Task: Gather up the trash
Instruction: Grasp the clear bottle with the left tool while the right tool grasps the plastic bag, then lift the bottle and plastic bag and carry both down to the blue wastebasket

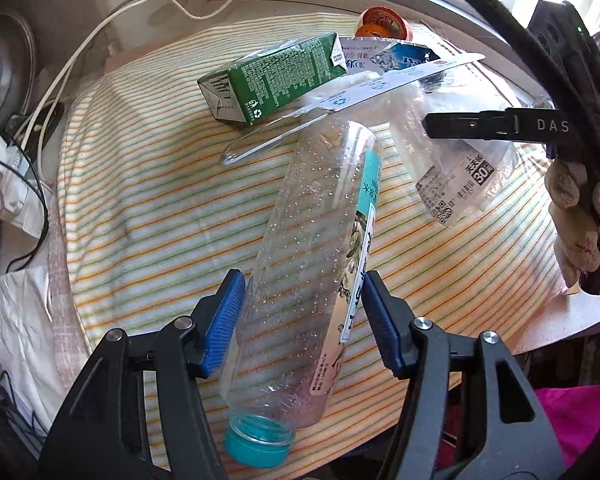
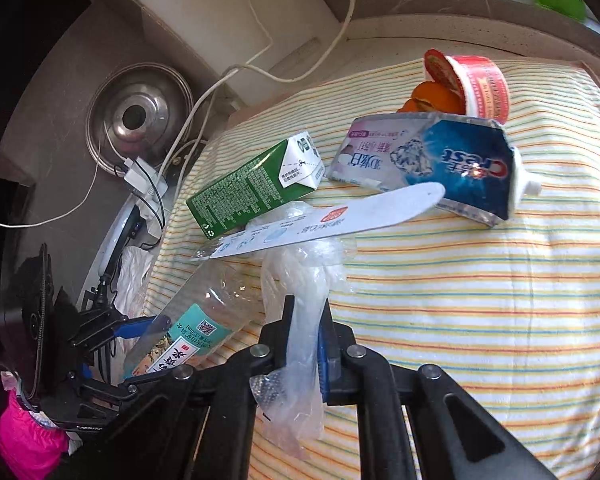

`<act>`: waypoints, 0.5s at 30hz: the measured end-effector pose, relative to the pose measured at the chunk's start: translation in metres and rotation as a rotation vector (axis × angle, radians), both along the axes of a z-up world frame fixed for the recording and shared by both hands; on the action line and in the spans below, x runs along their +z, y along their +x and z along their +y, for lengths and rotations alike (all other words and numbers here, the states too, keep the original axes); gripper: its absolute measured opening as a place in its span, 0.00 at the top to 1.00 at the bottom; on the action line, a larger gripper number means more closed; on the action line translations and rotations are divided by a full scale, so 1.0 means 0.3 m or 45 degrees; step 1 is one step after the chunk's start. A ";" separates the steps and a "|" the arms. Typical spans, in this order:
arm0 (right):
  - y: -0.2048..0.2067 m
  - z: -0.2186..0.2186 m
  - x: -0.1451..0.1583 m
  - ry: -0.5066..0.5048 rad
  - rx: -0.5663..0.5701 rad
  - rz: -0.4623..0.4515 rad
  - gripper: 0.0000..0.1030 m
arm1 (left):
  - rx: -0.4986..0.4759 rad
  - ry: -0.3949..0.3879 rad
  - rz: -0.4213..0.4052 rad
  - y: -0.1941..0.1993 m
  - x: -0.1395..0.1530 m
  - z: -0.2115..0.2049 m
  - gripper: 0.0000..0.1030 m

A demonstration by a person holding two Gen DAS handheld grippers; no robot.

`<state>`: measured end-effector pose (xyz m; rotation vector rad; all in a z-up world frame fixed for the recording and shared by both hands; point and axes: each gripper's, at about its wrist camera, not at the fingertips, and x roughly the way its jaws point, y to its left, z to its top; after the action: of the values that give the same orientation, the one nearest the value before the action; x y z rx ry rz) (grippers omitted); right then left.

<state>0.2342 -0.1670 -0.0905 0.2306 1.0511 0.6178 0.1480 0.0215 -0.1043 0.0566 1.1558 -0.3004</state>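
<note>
Trash litters the striped cloth point(image 2: 460, 280) on the worktop. The right gripper point(image 2: 306, 344) pinches a thin plastic bag point(image 2: 300, 300); it may slip or tear. The left gripper point(image 1: 302, 320), spread, straddles the clear bottle point(image 1: 316, 240), which may roll away.

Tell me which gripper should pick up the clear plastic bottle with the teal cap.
Left. The left gripper already straddles the clear plastic bottle with its blue pads either side, while the right gripper is shut on a crumpled clear plastic bag.
</note>
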 end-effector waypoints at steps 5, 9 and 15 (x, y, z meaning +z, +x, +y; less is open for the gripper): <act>-0.049 -0.090 0.087 0.045 -0.075 -0.032 0.96 | 0.070 -0.084 -0.020 -0.053 0.018 0.012 0.41; -0.087 -0.143 0.181 0.008 -0.120 -0.135 0.96 | 0.104 -0.102 -0.040 -0.084 0.031 0.010 0.41; -0.133 -0.203 0.282 -0.071 -0.206 -0.276 0.96 | 0.125 -0.115 -0.062 -0.088 0.047 0.015 0.41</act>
<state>0.1944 -0.2280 -0.0059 0.1931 0.8304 0.4556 0.1217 0.0260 -0.0903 -0.0712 1.0915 -0.2627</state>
